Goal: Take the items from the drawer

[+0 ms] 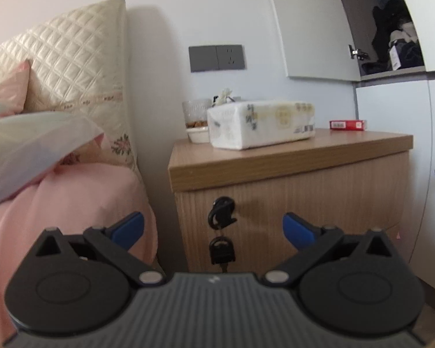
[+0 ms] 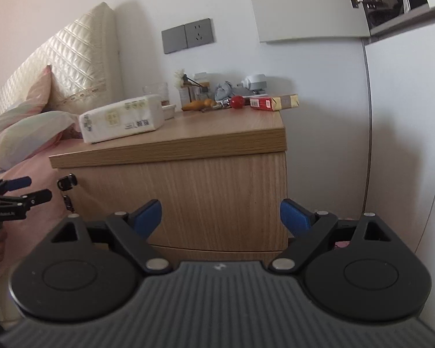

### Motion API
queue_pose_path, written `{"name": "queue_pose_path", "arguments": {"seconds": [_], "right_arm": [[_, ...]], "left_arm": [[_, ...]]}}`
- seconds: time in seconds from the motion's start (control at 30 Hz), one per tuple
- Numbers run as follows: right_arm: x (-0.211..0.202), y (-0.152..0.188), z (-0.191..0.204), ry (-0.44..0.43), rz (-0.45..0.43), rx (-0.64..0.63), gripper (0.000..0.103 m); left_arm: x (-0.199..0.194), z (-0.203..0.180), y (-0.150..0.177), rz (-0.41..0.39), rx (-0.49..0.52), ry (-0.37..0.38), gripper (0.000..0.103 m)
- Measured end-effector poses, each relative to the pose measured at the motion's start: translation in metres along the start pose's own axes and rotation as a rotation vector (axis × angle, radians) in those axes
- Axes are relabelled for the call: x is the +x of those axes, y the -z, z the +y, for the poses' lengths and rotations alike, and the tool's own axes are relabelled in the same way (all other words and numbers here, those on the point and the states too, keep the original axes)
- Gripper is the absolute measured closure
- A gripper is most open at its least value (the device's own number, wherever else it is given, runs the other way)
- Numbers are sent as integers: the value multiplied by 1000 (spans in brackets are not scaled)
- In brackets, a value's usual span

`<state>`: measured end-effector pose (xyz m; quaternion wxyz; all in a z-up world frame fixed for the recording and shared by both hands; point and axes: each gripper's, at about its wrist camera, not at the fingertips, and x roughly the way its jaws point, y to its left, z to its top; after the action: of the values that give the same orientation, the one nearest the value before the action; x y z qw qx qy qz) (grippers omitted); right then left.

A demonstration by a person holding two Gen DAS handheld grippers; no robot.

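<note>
I see the drawer (image 1: 290, 203) shut, its light wood-grain front flush under the nightstand top (image 1: 290, 156). A black key (image 1: 221, 213) sits in the lock near the front's left edge, just below the top; a second black key (image 1: 221, 250) hangs beneath it. Contents hidden.
</note>
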<state>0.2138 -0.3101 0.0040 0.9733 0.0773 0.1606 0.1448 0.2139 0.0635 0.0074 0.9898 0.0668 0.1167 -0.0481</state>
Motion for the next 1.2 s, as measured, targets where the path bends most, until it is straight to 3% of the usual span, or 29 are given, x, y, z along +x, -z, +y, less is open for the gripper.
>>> {"name": "queue_pose_path", "arguments": {"seconds": [0.37, 0.43, 0.47, 0.8, 1.2], "right_arm": [[61, 12, -35, -107, -35, 22, 12], [66, 16, -33, -128, -48, 17, 0], [67, 18, -31, -136, -61, 13, 0], [59, 19, -36, -76, -155, -22, 0], [89, 13, -53, -141, -82, 18, 1]], "left_arm": [[57, 20, 24, 57, -64, 59, 0], [64, 22, 27, 60, -63, 54, 0], [67, 22, 28, 61, -59, 51, 0], [72, 23, 25, 34, -32, 83, 0], [79, 22, 23, 49, -50, 172, 3]]}}
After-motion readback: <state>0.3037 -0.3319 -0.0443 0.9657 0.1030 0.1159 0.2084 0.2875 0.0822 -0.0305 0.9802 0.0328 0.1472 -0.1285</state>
